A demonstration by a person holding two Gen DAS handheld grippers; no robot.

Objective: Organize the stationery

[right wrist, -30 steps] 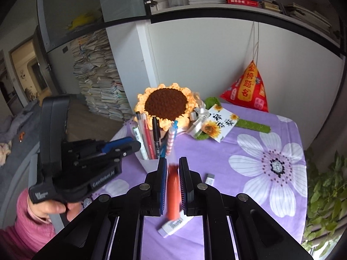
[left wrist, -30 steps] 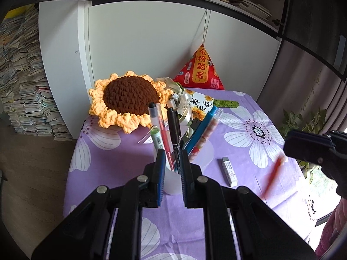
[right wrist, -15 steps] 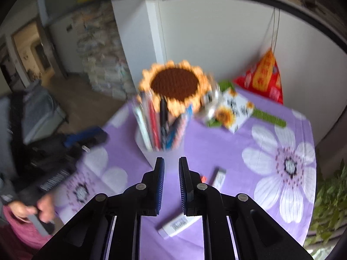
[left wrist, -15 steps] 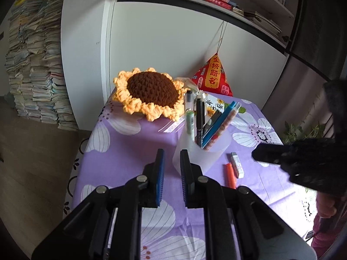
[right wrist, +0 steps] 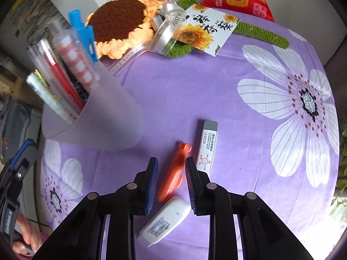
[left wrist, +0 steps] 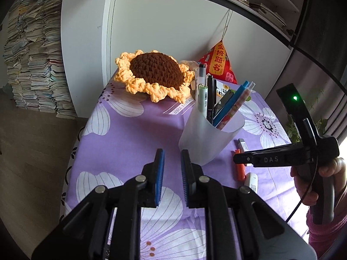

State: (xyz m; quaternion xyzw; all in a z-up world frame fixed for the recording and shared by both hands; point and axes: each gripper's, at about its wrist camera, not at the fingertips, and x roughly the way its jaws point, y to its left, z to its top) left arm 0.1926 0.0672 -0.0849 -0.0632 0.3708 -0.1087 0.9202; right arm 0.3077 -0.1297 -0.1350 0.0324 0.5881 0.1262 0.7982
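A frosted plastic cup [left wrist: 208,138] [right wrist: 95,121] holds several pens on the purple flowered tablecloth [right wrist: 195,91]. An orange utility knife [right wrist: 173,171] [left wrist: 239,166] lies beside the cup, with a white eraser [right wrist: 207,149] to its right and a white correction tape [right wrist: 164,221] below it. My right gripper [right wrist: 170,171] is open, low over the table, its jaws either side of the orange knife. My left gripper [left wrist: 171,164] is open and empty, left of the cup.
A crocheted sunflower [left wrist: 156,75] with a green stem [right wrist: 262,33], a sunflower card [right wrist: 206,28] and a red pyramid pouch [left wrist: 219,65] lie at the table's back. White cabinet and shelves stand behind. Stacked papers [left wrist: 32,54] are at left.
The orange knife left my right gripper and now lies on the table; the right gripper opened and dropped low around it. My left gripper backed away from the cup and moved left.
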